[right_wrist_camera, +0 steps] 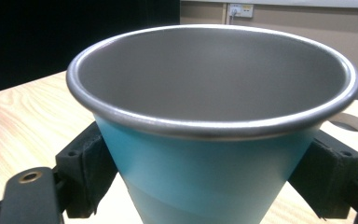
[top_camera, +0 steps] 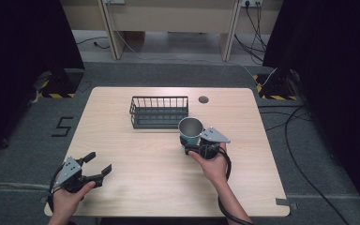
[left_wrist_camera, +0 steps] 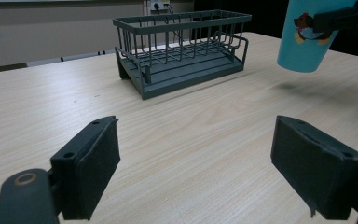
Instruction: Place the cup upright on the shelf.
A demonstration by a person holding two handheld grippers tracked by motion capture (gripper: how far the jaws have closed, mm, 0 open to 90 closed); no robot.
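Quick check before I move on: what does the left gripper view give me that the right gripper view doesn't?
Left gripper view alone: the wire basket standing empty on the table, the cup's base hanging clear of the wood above its shadow, the printed figure on its side, and the left gripper wide open.

Right gripper view alone: the cup's bare metal inside, holding nothing, with both fingers pressed against its wall.

Both: the blue cup, the right gripper clamped on it, and the wooden table.

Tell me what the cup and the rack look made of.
Cup: likely steel, given its brushed grey inside and rolled shiny rim, with a smooth teal coat outside. Rack: thin wire bars with a matte dark grey coating, probably painted metal.
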